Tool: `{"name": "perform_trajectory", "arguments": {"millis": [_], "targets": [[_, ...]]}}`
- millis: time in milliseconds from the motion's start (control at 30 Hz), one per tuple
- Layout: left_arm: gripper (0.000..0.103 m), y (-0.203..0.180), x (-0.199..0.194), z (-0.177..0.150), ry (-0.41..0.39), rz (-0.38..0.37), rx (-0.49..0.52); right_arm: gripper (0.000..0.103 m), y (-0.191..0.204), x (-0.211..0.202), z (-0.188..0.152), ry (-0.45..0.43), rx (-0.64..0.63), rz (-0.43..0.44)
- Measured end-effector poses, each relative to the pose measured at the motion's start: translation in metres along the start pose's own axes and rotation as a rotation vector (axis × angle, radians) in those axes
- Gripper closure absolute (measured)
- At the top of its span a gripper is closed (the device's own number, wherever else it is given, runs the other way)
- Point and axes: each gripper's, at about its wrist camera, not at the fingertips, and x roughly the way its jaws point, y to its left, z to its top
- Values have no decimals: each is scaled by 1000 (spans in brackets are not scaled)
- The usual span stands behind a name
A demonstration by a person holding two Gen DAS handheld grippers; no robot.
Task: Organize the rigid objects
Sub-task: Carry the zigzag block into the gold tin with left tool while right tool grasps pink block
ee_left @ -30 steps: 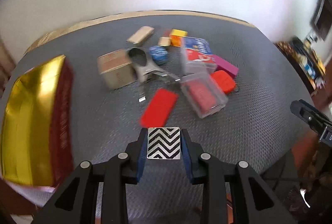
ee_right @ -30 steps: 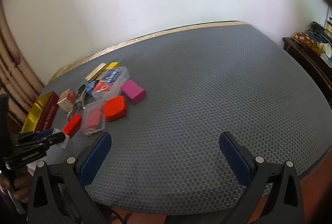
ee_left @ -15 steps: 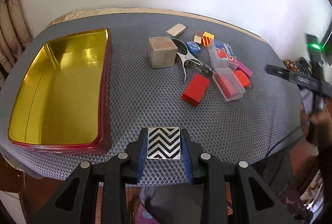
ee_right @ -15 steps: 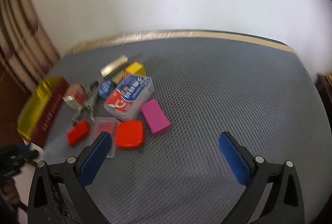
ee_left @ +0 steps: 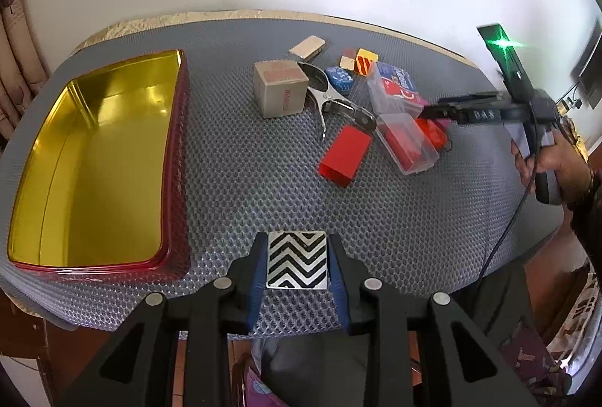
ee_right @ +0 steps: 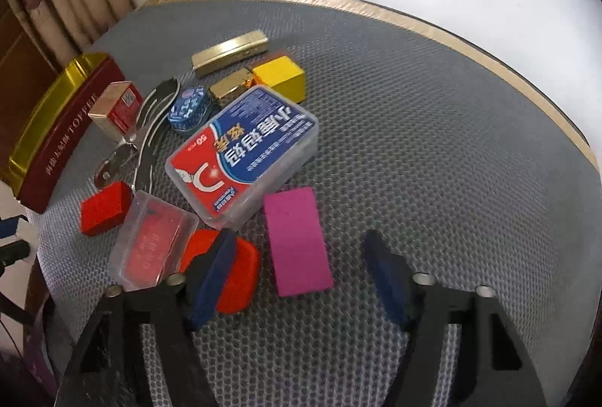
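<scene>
The left gripper (ee_left: 296, 265) sits low over the near edge of the grey mesh table (ee_left: 263, 188), its blue pads pressed together on a black-and-white chevron tag (ee_left: 296, 259); nothing from the pile is in it. To its left an open gold tin (ee_left: 94, 158) with a red rim lies on the mesh, nothing inside it. The clutter is gathered at the far middle and right: a tan cube box (ee_left: 280, 92), metal pliers (ee_left: 333, 102) just beside it, a red block (ee_left: 345, 154) nearer the camera, a clear case (ee_left: 408, 143) with red contents, and a blue-and-red clear box (ee_left: 395, 89) behind that. The right gripper (ee_left: 436, 113), held in the person's hand (ee_left: 545, 162), reaches in from the right over the far side of this pile. From its own camera the right gripper (ee_right: 301, 279) points steeply down with its jaws closing, though a clear gap remains between them. The magenta block (ee_right: 297, 241) lies flat on the mesh between the fingers, touched by neither. The left finger (ee_right: 214, 279) overlaps the orange-red rounded case (ee_right: 240, 275); whether it touches is unclear. Further back lie the blue oval tin (ee_right: 188, 109), a yellow cube (ee_right: 280, 77), a small gold block (ee_right: 229, 90) and a long gold bar (ee_right: 229, 53).
</scene>
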Motion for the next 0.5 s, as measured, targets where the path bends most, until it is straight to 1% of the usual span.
{"name": "perform_trajectory", "arguments": {"millis": [33, 67, 100, 133, 233, 300, 367, 433, 500], "targets": [[72, 1, 1, -1, 3, 0, -2, 66, 0, 3, 4, 13, -3, -11], [72, 1, 2, -1, 5, 0, -3, 74, -1, 8, 6, 42, -4, -28], [72, 1, 2, -2, 6, -1, -5, 73, -1, 15, 8, 78, 1, -30], [72, 2, 2, -2, 6, -4, -8, 73, 0, 17, 9, 71, -5, -26], [72, 4, 2, -2, 0, -9, -17, 73, 2, 20, 12, 94, -19, -32], [72, 5, 0, -1, -5, -9, -26, 73, 3, 21, 11, 90, -10, -42], [72, 6, -5, 1, -14, -16, -31, 75, 3, 19, 8, 79, 16, -42], [72, 8, -15, 3, -40, -31, -40, 75, 0, 14, 2, 53, 50, -38], [72, 10, -29, 6, -72, -29, -47, 75, -4, 7, -6, 38, 78, -21]]}}
